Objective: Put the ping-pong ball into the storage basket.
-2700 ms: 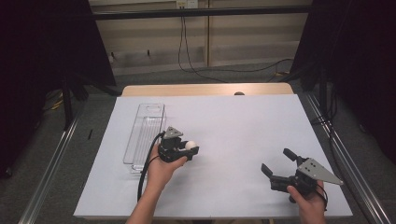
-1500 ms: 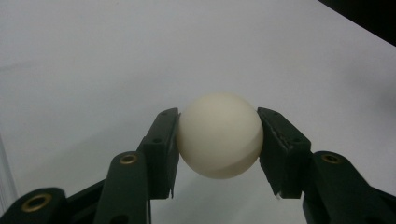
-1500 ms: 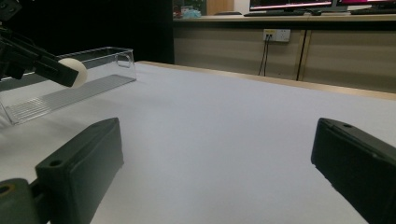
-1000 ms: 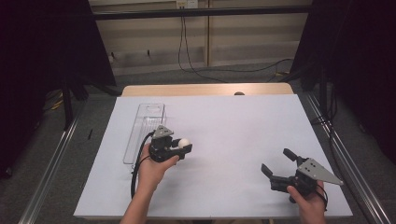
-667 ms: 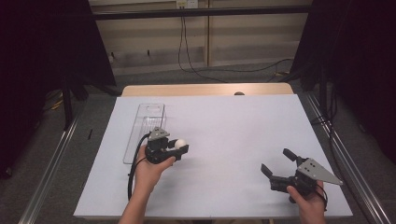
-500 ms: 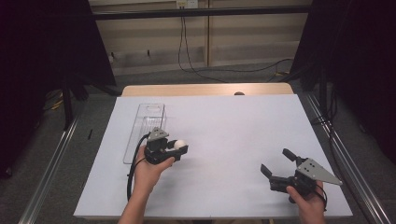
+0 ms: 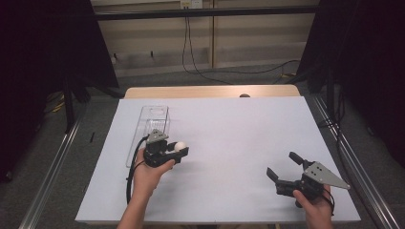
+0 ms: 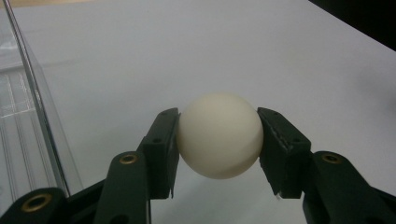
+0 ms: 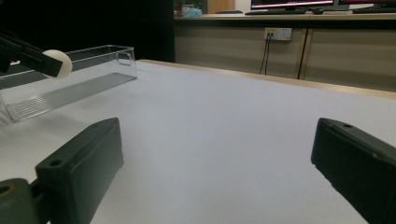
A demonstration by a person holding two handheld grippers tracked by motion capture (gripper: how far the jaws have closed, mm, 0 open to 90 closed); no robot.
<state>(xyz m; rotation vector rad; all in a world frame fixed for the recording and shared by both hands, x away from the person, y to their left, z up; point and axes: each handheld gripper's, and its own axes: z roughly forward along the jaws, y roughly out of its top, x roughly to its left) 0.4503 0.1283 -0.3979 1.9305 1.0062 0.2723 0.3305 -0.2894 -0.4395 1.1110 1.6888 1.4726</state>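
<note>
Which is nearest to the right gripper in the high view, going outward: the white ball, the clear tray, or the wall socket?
1. White ball, held in the left gripper, across the table.
2. Clear tray, beyond the ball, at the left.
3. Wall socket, top of the back wall.

Measured from the right gripper.

On the white-covered desk (image 7: 229,129), a clear plastic tray (image 7: 149,129) lies lengthwise at the left. Just beside its near end, the left gripper (image 7: 180,149) pinches a small white ball (image 7: 179,147) between its fingers. Well apart, at the near right, the right gripper (image 7: 285,167) rests with fingers spread.
</note>
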